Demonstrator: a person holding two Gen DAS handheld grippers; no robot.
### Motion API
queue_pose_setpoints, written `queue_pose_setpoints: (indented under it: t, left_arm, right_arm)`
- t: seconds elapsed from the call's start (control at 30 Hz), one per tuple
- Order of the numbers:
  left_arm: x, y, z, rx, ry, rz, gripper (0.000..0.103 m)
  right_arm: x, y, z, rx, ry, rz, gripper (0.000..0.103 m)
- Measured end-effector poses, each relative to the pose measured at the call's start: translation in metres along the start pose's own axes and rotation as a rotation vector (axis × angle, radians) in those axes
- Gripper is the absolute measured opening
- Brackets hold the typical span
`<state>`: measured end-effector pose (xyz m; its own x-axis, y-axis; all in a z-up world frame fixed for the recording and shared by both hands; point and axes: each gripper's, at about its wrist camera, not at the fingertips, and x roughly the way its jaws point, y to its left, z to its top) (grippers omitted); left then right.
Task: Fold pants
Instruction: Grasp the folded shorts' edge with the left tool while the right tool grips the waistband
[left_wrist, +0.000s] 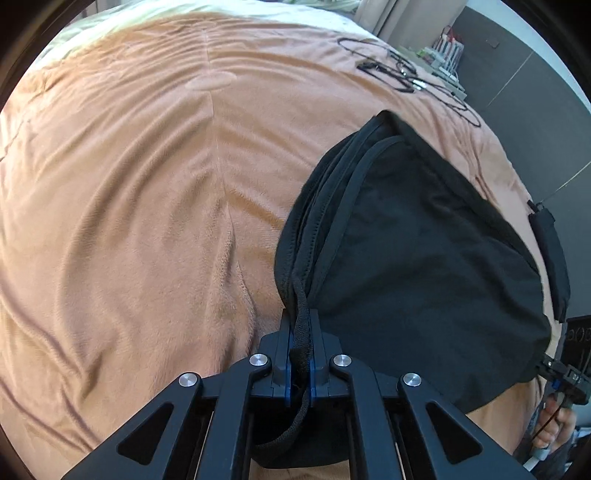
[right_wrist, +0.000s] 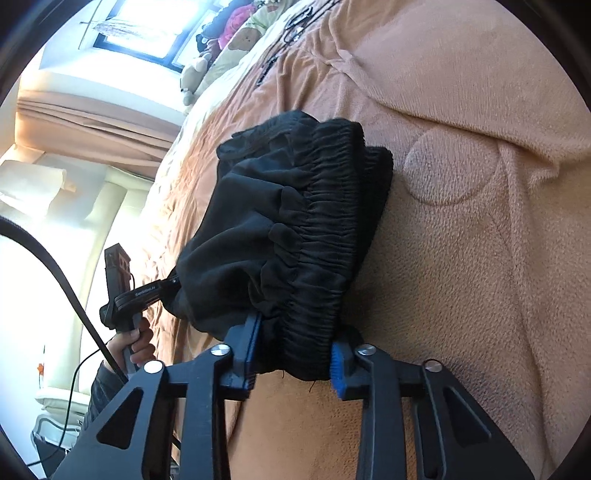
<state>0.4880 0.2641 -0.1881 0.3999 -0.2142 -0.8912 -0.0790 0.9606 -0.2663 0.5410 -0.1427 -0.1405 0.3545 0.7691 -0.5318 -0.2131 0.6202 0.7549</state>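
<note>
Black pants (left_wrist: 424, 258) lie folded on an orange blanket (left_wrist: 129, 184) that covers a bed. My left gripper (left_wrist: 299, 317) is shut on the near left corner of the pants, with a black drawstring (left_wrist: 301, 347) running between its jaws. At the far right, my right gripper (left_wrist: 550, 365) pinches another corner of the pants. In the right wrist view, my right gripper (right_wrist: 295, 336) is shut on the gathered elastic waistband (right_wrist: 325, 229) of the pants (right_wrist: 251, 221). My left gripper (right_wrist: 173, 282), held by a hand (right_wrist: 136, 343), grips the opposite edge.
Black cables (left_wrist: 399, 70) lie on the blanket's far right part. A dark strap (left_wrist: 550, 251) hangs at the bed's right edge, beside a grey floor. Plush toys (right_wrist: 195, 74) and pillows sit near a bright window (right_wrist: 147, 26). A black cable (right_wrist: 74, 295) trails from the left hand.
</note>
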Motion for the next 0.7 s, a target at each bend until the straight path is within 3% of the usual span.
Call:
queue_pose_setpoints:
  t: [0.33, 0.7]
  left_arm:
    - [-0.038, 0.005, -0.024, -0.061, -0.013, -0.048, 0.006]
    - [-0.080, 0.018, -0.094, -0.151, -0.016, -0.064, 0.006]
  right_arm:
    - [-0.008, 0.002, -0.003, -0.029, 0.017, 0.035, 0.022]
    - [-0.002, 0.012, -0.003, -0.115, 0.127, 0.047, 0.022]
